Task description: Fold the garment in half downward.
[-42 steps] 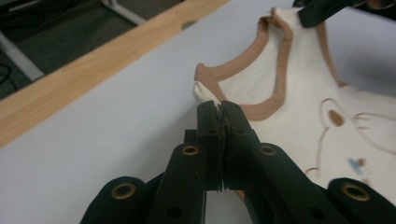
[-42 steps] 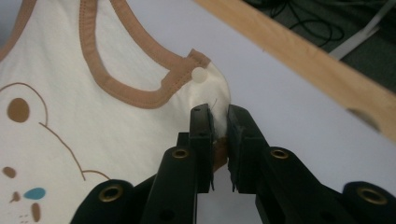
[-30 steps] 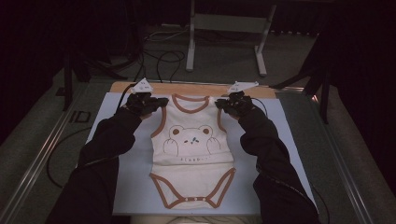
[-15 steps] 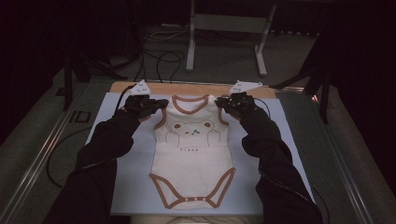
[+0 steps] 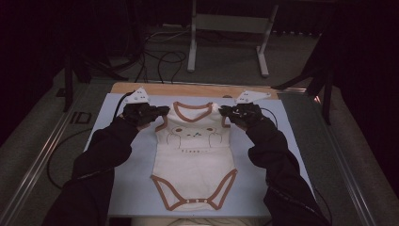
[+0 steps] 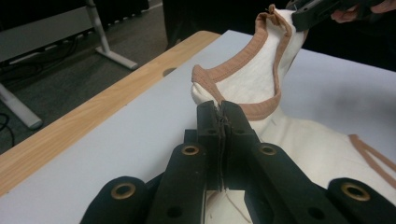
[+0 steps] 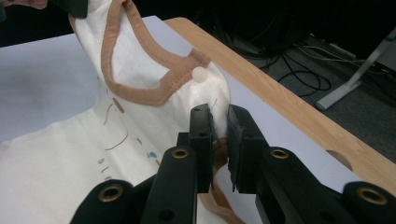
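The left gripper [image 6: 219,109], jaws pressed together, pinches one shoulder of the cream cotton baby bodysuit with tan ribbed trim [image 5: 194,155], and the right gripper [image 7: 218,122] nips the other shoulder beside a white snap button [image 7: 200,74]. The step looks like spreading the soft garment, which stretches between the fingers on the pale blue mat [image 5: 117,155]; next calls for an even, matched pull.

"ID" on the floor strip [image 5: 81,117] — bodysuit [image 5: 195,160] lettering unreadable

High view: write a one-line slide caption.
Two grippers, left and right, pinch a cream baby bodysuit at its shoulders.
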### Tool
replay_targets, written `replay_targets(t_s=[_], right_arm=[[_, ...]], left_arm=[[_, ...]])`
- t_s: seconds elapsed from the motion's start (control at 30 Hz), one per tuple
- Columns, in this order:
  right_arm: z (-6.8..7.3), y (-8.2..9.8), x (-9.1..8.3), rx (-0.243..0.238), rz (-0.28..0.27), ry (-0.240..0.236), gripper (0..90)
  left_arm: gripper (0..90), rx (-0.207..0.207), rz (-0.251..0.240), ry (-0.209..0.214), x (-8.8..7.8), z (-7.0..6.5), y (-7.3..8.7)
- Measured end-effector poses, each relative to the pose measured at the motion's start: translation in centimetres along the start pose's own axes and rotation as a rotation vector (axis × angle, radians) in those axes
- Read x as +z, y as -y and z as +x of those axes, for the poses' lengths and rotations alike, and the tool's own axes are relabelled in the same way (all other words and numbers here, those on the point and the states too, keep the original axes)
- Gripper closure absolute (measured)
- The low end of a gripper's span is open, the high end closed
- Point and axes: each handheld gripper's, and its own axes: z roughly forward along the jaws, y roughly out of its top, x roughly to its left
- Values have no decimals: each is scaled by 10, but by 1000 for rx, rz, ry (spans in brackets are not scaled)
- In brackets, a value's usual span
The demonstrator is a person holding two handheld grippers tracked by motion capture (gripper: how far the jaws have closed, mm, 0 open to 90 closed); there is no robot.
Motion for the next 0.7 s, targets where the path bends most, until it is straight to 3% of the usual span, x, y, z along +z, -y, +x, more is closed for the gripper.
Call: replay_targets(t_s=[0.2,0.4,0.7], right_arm=[[13,5,-17,-11,-28,-13,816],[24,15,-28,-23,-34,-16,815],[40,31,-36,-25,-30,-45,815]], left_arm=[[888,23,-18,36,-11,-15,0],[888,66,-6,59,-19,-32,3],[887,63,-2,86,-23,-45,18]])
